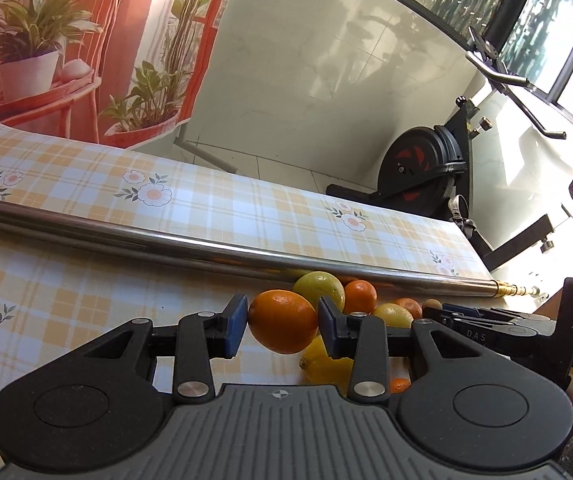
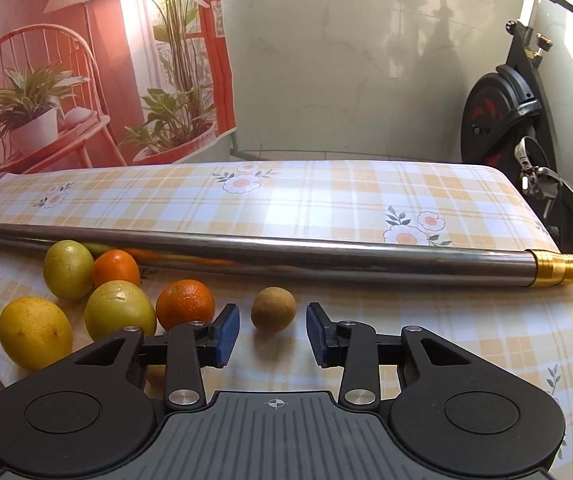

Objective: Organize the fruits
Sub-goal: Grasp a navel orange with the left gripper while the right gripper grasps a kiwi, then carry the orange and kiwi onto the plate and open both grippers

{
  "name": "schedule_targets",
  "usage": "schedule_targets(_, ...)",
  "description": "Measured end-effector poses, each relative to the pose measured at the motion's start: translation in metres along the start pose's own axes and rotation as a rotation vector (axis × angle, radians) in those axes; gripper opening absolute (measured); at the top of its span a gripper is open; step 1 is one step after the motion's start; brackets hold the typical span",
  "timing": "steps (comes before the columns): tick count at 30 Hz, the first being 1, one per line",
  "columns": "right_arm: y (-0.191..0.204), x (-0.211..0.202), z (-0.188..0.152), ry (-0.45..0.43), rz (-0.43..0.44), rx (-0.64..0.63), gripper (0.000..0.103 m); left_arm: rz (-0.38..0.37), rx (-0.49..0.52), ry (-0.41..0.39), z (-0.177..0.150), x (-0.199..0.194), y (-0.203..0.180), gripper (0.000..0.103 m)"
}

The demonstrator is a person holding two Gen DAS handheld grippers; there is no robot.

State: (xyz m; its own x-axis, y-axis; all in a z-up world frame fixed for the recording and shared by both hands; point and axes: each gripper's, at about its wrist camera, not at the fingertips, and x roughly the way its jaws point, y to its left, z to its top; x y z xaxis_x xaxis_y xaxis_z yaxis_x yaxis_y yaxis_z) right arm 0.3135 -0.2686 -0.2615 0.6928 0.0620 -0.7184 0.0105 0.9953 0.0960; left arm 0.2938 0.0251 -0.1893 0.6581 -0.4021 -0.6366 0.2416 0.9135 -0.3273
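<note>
So the left gripper (image 1: 282,326) was pinching an orange (image 1: 282,320), lifted off the bench (image 1: 66,280), probably to sort it from the pile. The right gripper (image 2: 272,334) sat spread wide, lined up just short of the kiwi (image 2: 273,311).

1. a table (image 2: 366,200) carries everything, covered by a yellow-and-white plaid cloth with daisy prints.
2. a long steel rod (image 2: 286,258) with a brass tip lies across it.
3. in front of the rod lie a brown kiwi (image 2: 273,310), a mandarin (image 2: 185,309), two green-yellow fruits (image 2: 69,269), a lemon (image 2: 34,332) and a second mandarin (image 2: 116,268).
</note>
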Motion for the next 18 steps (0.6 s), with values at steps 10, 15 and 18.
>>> schedule_targets(10, 0.003, 0.004, 0.002, 0.002, -0.006, 0.027, 0.024, -0.013, 0.117, -0.031, -0.015, -0.024, -0.021, 0.041)
schedule_targets(15, 0.000, -0.024, -0.005, -0.026, 0.017, 0.082, 0.024, -0.026, 0.118, -0.033, -0.023, -0.041, -0.025, 0.041)
schedule_targets(18, 0.005, -0.044, -0.011, -0.045, 0.026, 0.090, 0.024, -0.026, 0.125, -0.030, -0.028, -0.050, -0.028, 0.041)
